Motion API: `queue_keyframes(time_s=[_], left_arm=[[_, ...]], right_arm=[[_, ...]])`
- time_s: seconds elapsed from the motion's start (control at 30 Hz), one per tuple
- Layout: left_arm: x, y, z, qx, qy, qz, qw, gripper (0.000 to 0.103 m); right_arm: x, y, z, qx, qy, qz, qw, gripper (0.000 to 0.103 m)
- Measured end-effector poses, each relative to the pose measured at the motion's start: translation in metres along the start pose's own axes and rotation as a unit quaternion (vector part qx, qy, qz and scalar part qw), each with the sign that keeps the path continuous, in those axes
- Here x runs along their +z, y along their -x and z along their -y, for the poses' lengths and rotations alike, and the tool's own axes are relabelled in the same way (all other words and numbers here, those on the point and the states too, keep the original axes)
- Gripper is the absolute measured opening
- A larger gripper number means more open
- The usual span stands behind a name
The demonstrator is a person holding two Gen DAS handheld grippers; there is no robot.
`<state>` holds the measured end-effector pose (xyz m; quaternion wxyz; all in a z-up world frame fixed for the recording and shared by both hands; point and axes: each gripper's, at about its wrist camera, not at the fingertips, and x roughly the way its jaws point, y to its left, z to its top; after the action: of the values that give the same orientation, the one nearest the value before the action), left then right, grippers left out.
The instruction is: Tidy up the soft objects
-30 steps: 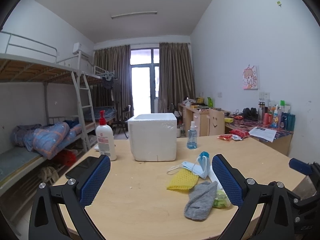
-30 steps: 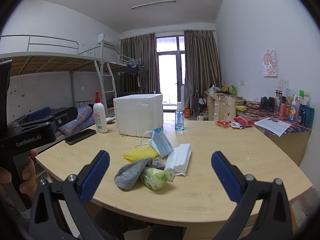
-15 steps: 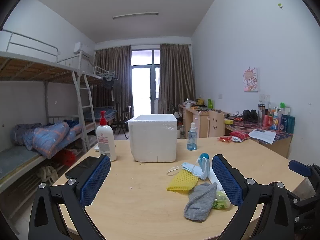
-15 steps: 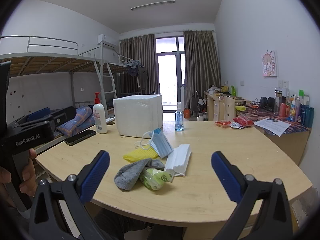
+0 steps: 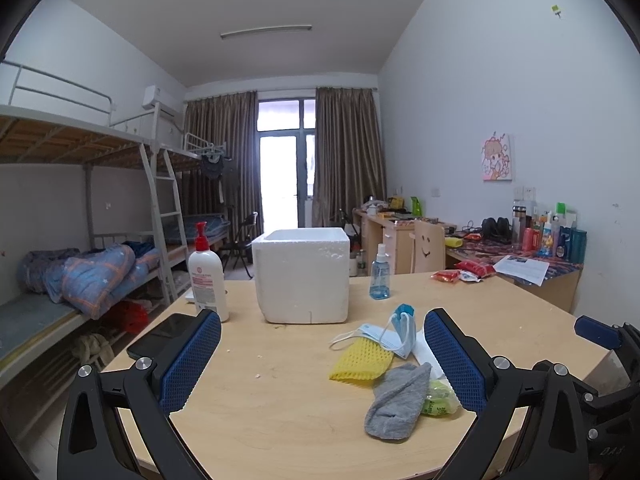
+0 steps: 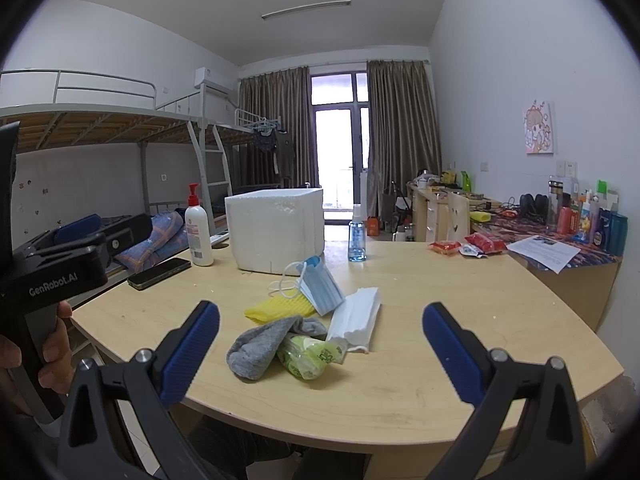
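While both hover level, left gripper (image 5: 322,354), right gripper (image 6: 321,350), fingers spread

Counter (image 6: 420,320) matt pale wood; box (image 6: 276,232) rough white foam; sock (image 6: 260,344) grey knit cloth; phone (image 6: 160,273) glossy black.

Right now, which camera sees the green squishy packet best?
The right wrist view. There the green packet lies nearly whole, only partly under the grey sock. In the left wrist view just a bit of it peeks out between the sock and a gripper finger.
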<state>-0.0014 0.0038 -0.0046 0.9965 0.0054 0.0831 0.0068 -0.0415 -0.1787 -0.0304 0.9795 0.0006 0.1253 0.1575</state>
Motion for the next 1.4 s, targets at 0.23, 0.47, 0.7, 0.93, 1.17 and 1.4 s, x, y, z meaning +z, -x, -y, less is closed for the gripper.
queue_keyframes(time_s=[0.23, 0.47, 0.7, 0.93, 1.17, 1.4], left_arm=[[0.0, -0.002, -0.002, -0.006, 0.0, -0.004, 1.0, 0.102], [-0.004, -0.011, -0.005, -0.019, -0.002, -0.022, 0.9996, 0.102], [-0.012, -0.024, -0.002, -0.039, -0.015, -0.039, 0.9984, 0.102], [-0.023, -0.047, 0.003, -0.058, -0.037, -0.072, 0.995, 0.102], [-0.039, -0.072, 0.014, -0.104, -0.054, -0.12, 0.9858, 0.102], [-0.055, -0.095, 0.028, -0.146, -0.076, -0.17, 0.9716, 0.096]], right_arm=[[0.001, -0.003, 0.001, -0.002, 0.003, -0.003, 1.0, 0.103], [0.005, -0.015, 0.003, -0.004, 0.004, -0.012, 1.0, 0.103], [0.006, -0.032, 0.007, -0.001, 0.003, -0.029, 1.0, 0.103], [0.006, -0.051, 0.007, -0.011, 0.013, -0.045, 0.999, 0.103], [0.004, -0.074, 0.017, -0.001, 0.004, -0.072, 0.997, 0.103], [0.008, -0.095, 0.024, 0.0, 0.004, -0.094, 0.996, 0.103]])
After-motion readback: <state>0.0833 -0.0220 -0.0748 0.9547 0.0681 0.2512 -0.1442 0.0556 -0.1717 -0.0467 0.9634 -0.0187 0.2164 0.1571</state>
